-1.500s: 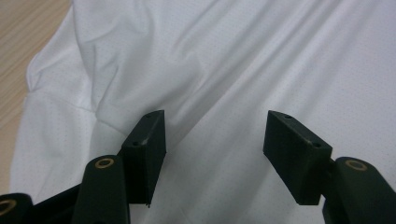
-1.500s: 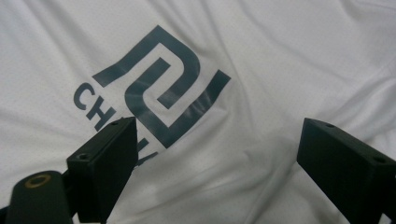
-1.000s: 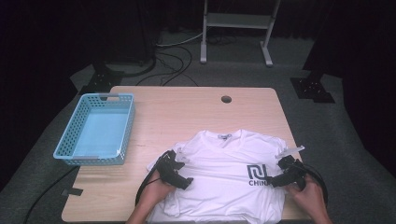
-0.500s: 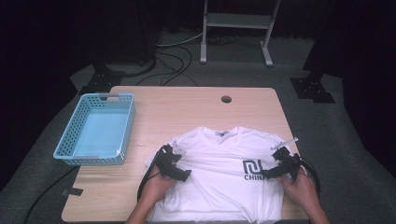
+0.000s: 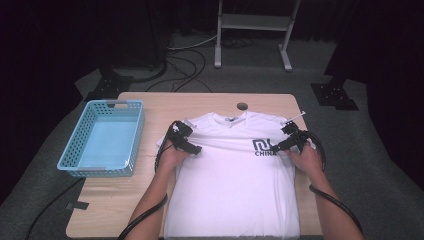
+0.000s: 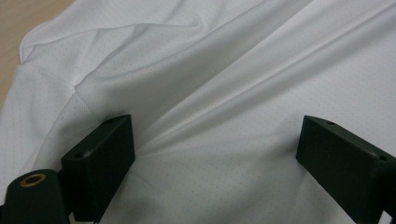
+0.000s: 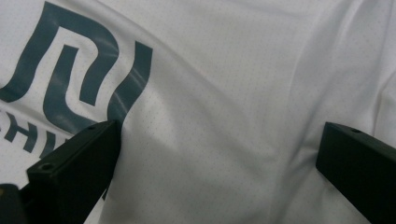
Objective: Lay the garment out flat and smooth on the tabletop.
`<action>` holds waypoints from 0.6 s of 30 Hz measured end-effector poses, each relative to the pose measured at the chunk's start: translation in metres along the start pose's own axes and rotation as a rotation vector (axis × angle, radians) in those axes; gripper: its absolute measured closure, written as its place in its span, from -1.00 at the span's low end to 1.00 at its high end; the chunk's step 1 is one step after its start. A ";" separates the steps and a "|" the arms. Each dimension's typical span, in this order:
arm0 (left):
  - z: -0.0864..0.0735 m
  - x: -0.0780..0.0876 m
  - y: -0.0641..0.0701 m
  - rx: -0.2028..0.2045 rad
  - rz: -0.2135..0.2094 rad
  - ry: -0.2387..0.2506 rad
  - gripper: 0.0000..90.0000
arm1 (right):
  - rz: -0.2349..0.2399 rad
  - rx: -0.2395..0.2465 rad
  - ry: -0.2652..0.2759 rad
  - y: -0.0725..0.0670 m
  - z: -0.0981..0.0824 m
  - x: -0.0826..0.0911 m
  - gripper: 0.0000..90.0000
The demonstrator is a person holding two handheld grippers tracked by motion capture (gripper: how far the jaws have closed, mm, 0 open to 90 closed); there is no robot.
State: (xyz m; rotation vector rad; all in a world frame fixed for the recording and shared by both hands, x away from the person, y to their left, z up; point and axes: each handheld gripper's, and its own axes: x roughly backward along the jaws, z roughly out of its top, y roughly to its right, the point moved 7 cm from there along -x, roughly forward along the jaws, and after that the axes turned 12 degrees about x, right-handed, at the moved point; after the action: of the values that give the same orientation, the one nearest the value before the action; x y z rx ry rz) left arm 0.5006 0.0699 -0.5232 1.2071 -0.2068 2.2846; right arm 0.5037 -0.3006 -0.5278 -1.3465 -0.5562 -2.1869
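Here the T-shirt [image 5: 235,180] lies flat under both tools [image 5: 192,148] [image 5: 280,146], their jaws spread wide.

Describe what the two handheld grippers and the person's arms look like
Both the left gripper and right gripper are black, each with two blocky, flat-faced jaws. A thick black cable loops back from each one. The forearms are bare, with no sleeves showing.

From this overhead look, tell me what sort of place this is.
Likely a recording studio or lab: dark backdrop, metal stand and cables on the grey floor, and a lone table with a shirt.
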 end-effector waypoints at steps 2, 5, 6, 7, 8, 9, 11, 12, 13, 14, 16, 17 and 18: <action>0.003 -0.003 0.003 0.019 0.017 0.001 -0.79 | -0.012 -0.021 0.010 0.002 0.005 -0.003 -1.00; 0.001 -0.003 0.017 0.018 0.027 0.027 -0.79 | -0.023 -0.029 0.035 0.001 0.006 -0.003 -1.00; -0.002 -0.002 0.024 0.009 0.027 0.038 -0.79 | -0.022 -0.025 0.044 0.000 0.005 -0.003 -1.00; -0.005 0.000 0.028 -0.005 0.039 0.044 -0.79 | -0.018 -0.021 0.046 -0.001 0.002 -0.001 -1.00; -0.007 0.001 0.031 -0.014 0.047 0.050 -0.79 | -0.016 -0.021 0.047 -0.002 0.000 0.000 -1.00; -0.011 0.004 0.036 -0.019 0.044 0.049 -0.79 | -0.013 -0.027 0.048 -0.003 -0.002 0.002 -0.99; -0.018 0.007 0.040 0.009 0.031 0.045 -0.79 | -0.003 -0.028 0.073 -0.008 -0.008 0.007 -0.93; -0.022 0.009 0.041 0.030 0.028 0.043 -0.79 | -0.001 -0.020 0.071 -0.011 -0.011 0.008 -0.94; -0.026 0.010 0.042 0.049 0.028 0.051 -0.81 | -0.003 -0.002 0.068 -0.013 -0.013 0.008 -0.95; -0.029 0.012 0.043 0.050 0.028 0.054 -0.82 | -0.009 0.009 0.061 -0.017 -0.016 0.009 -0.95; -0.038 0.017 0.048 0.059 0.030 0.058 -0.82 | -0.006 0.019 0.068 -0.024 -0.020 0.012 -0.95; -0.042 0.020 0.052 0.060 0.030 0.059 -0.82 | -0.003 0.025 0.068 -0.028 -0.022 0.013 -0.95; -0.046 0.022 0.055 0.063 0.024 0.062 -0.82 | 0.000 0.032 0.069 -0.030 -0.025 0.014 -0.95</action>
State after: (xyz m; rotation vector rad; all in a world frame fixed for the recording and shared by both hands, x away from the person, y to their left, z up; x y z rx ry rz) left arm 0.4286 0.0493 -0.5259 1.1686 -0.1284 2.3621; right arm 0.4620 -0.2943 -0.5280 -1.2500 -0.5626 -2.2054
